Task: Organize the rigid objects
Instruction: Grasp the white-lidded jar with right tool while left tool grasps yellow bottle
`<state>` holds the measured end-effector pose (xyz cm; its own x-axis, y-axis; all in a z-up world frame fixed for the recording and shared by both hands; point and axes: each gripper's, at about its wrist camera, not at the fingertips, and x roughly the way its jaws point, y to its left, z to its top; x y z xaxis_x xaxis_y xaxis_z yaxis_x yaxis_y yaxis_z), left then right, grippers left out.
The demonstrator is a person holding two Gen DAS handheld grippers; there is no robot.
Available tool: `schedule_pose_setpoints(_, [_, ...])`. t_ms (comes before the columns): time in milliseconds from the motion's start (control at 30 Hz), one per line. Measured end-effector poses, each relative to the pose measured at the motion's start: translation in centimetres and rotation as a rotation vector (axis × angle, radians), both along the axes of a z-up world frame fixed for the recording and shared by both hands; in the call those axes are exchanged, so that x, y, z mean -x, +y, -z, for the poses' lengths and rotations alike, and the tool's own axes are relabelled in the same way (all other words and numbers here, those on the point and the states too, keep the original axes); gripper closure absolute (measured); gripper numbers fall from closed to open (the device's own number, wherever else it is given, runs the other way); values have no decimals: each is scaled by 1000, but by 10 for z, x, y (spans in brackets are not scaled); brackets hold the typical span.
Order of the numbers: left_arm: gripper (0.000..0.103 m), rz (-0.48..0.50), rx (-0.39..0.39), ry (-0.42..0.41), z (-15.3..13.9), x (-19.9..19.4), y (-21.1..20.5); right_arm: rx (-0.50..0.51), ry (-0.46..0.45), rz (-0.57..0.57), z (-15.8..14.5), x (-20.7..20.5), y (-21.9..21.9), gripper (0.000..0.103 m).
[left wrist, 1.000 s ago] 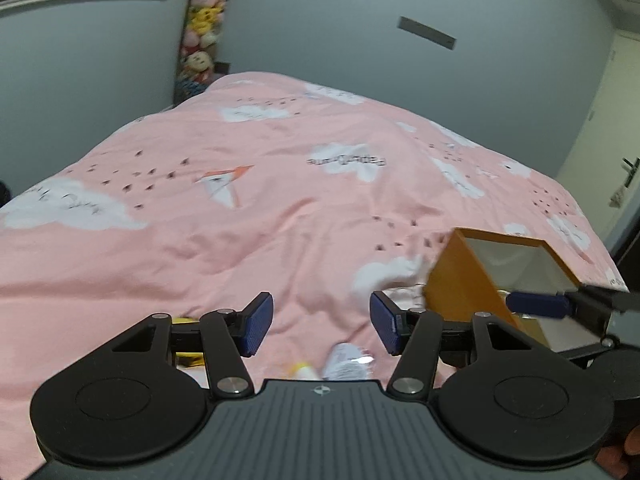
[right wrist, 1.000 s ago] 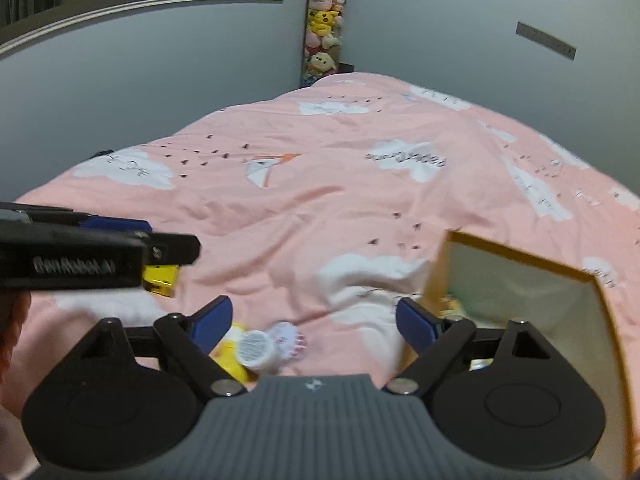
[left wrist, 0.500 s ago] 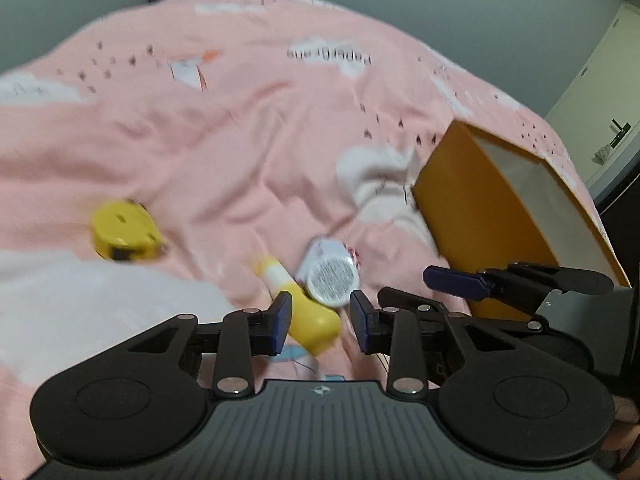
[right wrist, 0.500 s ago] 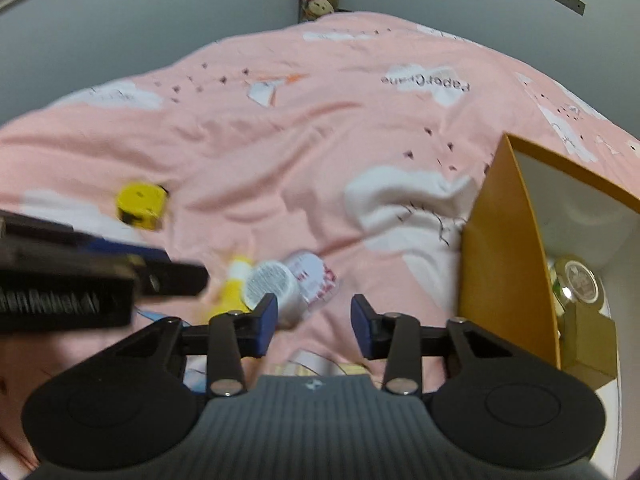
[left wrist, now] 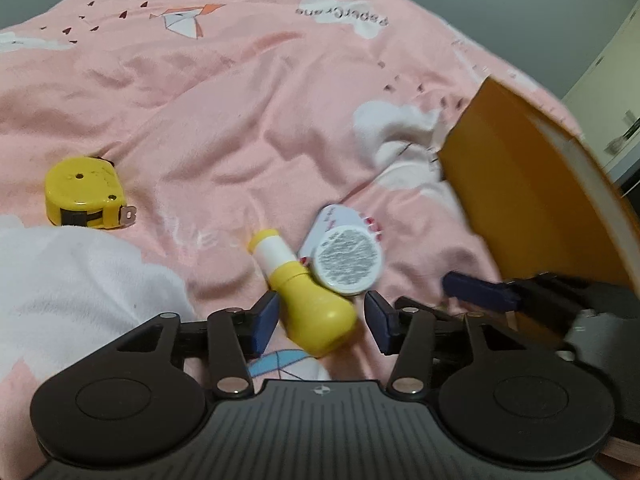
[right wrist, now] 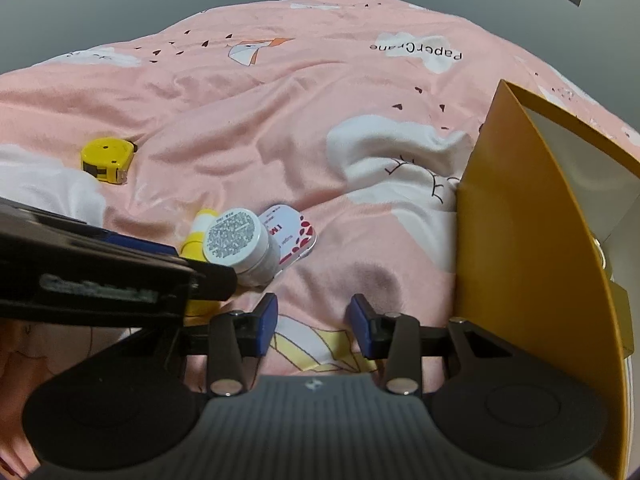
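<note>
A yellow bottle with a white neck point(left wrist: 304, 292) lies on the pink bed cover point(left wrist: 240, 100). Its fat end sits between the open jaws of my left gripper point(left wrist: 320, 318). A white round jar point(left wrist: 347, 259) lies on its side against the bottle, with a flat white and red tin point(left wrist: 340, 216) behind it. A yellow tape measure point(left wrist: 82, 192) lies at the left. In the right wrist view the jar point(right wrist: 236, 240), tin point(right wrist: 290, 234) and tape measure point(right wrist: 106, 158) show too. My right gripper point(right wrist: 314, 322) is open and empty above the cover.
An orange box point(right wrist: 520, 216) with a white inside stands at the right, holding a few items; it also shows in the left wrist view point(left wrist: 532, 196). The left gripper's body point(right wrist: 100, 276) crosses the left of the right wrist view. Plush toys stand by the far wall.
Both grippers have tilted down and dropped towards the cover. The left gripper has moved forward and its jaws have opened wider round the yellow bottle. The right jaws narrowed from a second ago.
</note>
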<state>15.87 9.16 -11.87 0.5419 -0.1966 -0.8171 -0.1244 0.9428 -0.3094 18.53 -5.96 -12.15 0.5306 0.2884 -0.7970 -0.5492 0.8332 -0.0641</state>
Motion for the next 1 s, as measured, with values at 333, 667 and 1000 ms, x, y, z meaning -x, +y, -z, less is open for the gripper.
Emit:
schedule_pose_setpoints(333, [60,-12,-75,-13,-17,13,5,-50,-41,-103,-4,6,11,62])
schedule_pose_setpoints(667, [56,-69,67,1,-7,16,32,-34,-79,-230,6,-2,41,62])
schedule_pose_setpoints(1000, [55,-111,134,7,-4,15,43,-36,-94,-255,14,-10,47,61])
